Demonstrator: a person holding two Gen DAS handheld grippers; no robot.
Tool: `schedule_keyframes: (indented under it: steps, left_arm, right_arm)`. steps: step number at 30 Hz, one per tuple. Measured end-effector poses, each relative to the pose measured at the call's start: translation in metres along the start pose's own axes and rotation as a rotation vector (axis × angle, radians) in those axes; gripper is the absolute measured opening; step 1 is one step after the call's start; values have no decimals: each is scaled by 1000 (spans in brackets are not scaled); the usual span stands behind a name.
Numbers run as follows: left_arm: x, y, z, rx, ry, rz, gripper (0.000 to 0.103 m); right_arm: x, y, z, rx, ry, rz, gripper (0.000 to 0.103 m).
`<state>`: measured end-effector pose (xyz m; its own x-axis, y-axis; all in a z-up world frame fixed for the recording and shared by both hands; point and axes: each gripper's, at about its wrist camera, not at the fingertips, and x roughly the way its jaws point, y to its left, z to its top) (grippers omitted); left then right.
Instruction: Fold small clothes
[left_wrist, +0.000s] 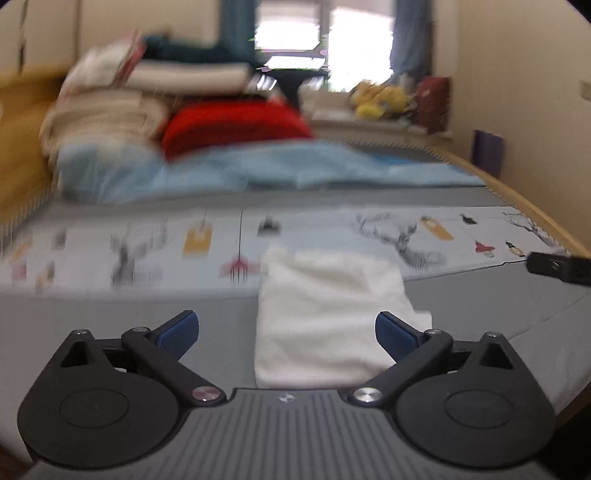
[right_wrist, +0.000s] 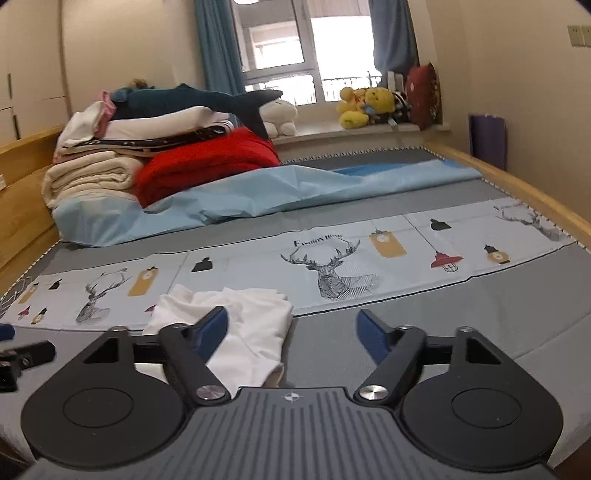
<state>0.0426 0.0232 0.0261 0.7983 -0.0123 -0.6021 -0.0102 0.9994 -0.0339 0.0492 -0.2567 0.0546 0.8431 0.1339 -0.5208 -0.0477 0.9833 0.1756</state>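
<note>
On the printed strip (right_wrist: 332, 258) across the bed, the only readable writing sits above the middle deer head: it looks like "Fashion Home", though the small letters are hard to make out. The strip shows three deer heads in the right wrist view, along with yellow lanterns, red lamps and black lamps.

One white garment (right_wrist: 236, 325) lies crumpled on the grey bed cover (right_wrist: 480, 306), its far edge overlapping the strip. In the left wrist view the white garment (left_wrist: 325, 314) lies between the fingers and reaches under the gripper body.

The left gripper (left_wrist: 287, 332) is spread wide, grasping nothing. The right gripper (right_wrist: 291, 332) is likewise released, its left blue pad (right_wrist: 212, 330) over the cloth, the right pad over bare grey cover; whether it touches the cloth I cannot tell.

Further back lie a light blue sheet (right_wrist: 258, 192), a red blanket (right_wrist: 207, 162), a stack of folded cream and white bedding (right_wrist: 92, 173) and one plush shark (right_wrist: 207, 99). Yellow plush toys (right_wrist: 365, 105) sit on the windowsill under blue curtains (right_wrist: 218, 48). A wooden bed frame (right_wrist: 517, 184) edges the mattress; walls are cream
</note>
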Motion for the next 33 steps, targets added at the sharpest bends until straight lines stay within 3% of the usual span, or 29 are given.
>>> schedule_keyframes:
  steps: [2, 4, 12, 20, 33]
  left_arm:
    - [3, 6, -7, -80, 46, -8, 102]
    - [14, 4, -12, -104, 119, 50, 102]
    - [34, -9, -23, -62, 207, 76, 102]
    - [38, -10, -28, -36, 208, 73, 102]
    - [38, -9, -28, -38, 205, 61, 102]
  right_arm:
    - [-5, 2, -4, -7, 6, 7, 88]
    - [-8, 3, -8, 5, 18, 8, 89]
    - [11, 25, -34, 28, 230, -17, 91]
    - [18, 55, -45, -83, 266, 17, 91]
    - [24, 63, -46, -95, 284, 34, 91]
